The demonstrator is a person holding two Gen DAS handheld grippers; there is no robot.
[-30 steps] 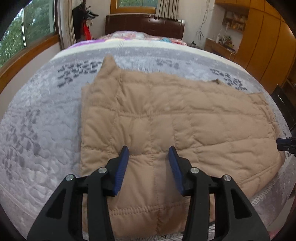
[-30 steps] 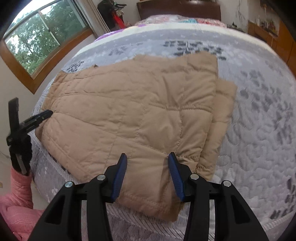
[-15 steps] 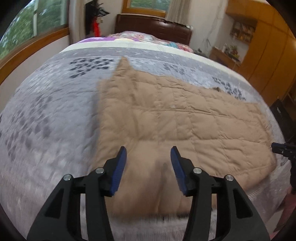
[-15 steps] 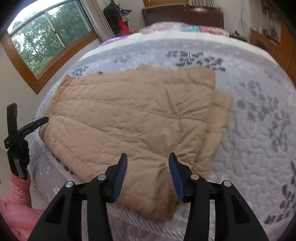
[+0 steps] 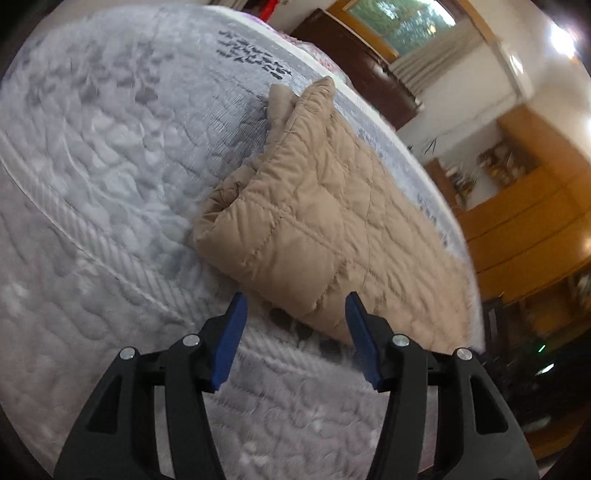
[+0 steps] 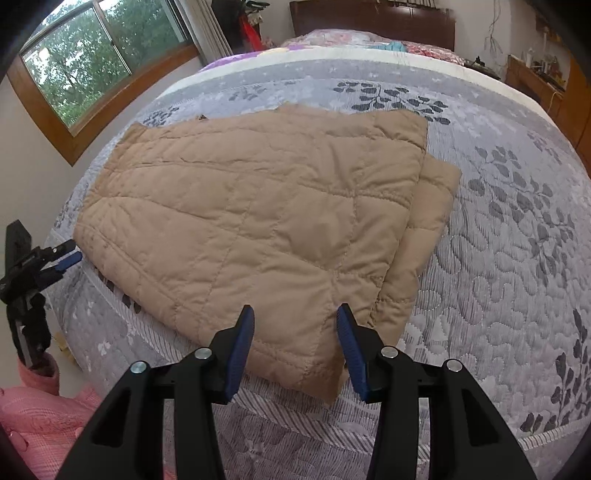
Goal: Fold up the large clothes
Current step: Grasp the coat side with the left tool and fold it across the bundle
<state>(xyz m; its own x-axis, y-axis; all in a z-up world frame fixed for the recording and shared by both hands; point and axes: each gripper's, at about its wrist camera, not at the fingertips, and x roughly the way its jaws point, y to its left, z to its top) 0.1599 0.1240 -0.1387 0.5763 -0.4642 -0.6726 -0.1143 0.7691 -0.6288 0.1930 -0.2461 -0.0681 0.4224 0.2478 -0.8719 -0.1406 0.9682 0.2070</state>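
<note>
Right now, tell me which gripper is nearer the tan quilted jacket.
Right. The right gripper hangs over the jacket's near hem, jaws open. The left gripper, jaws opening, sits just off its corner, over the grey bedspread.

Tan quilted jacket (image 6: pixel 258 221), stitched in big squares, one plain colour all over. Under it a pale grey bedspread (image 6: pixel 517 258) with dark grey leaf sprigs, thickest toward two o'clock. Blue pads on black gripper fingers (image 6: pixel 240 347). At twelve o'clock, a dark brown headboard (image 6: pixel 369 18). At ten, an orange-brown window frame (image 6: pixel 110 99) around green trees. Pink sleeve (image 6: pixel 40 417) at eight.
</note>
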